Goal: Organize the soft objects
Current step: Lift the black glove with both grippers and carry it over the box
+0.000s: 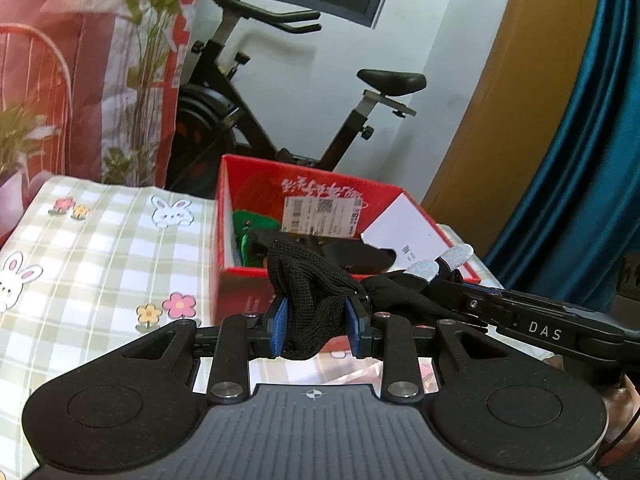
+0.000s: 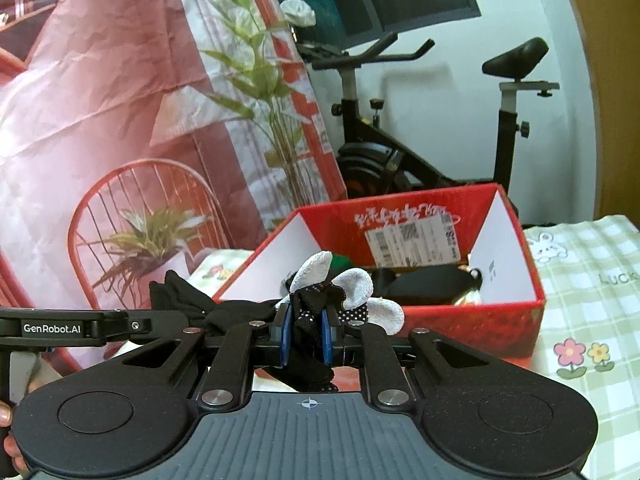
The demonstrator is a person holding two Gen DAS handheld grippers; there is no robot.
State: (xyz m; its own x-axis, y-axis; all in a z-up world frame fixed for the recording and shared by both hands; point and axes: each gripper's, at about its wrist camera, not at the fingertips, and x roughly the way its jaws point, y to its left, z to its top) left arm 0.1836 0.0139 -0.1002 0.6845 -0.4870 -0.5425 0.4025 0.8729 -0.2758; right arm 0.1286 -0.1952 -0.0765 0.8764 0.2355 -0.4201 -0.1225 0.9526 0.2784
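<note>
A black knit glove [image 1: 316, 284] with grey fingertips [image 1: 424, 270] is stretched between both grippers, just in front of an open red box [image 1: 240, 280]. My left gripper [image 1: 314, 322] is shut on its cuff end. My right gripper [image 2: 306, 332] is shut on the finger end of the glove [image 2: 308, 320], with grey tips [image 2: 356, 284] sticking up. The red box [image 2: 460, 324] holds a green item [image 1: 252, 228] and dark soft items [image 2: 428, 284]. The right gripper also shows in the left wrist view, at the right [image 1: 452, 280].
The box stands on a checked cloth with bunnies and flowers [image 1: 100, 248]. A printed backdrop [image 2: 120, 120] hangs at left. An exercise bike [image 1: 248, 120] stands behind the box. A teal curtain [image 1: 592, 160] hangs at right.
</note>
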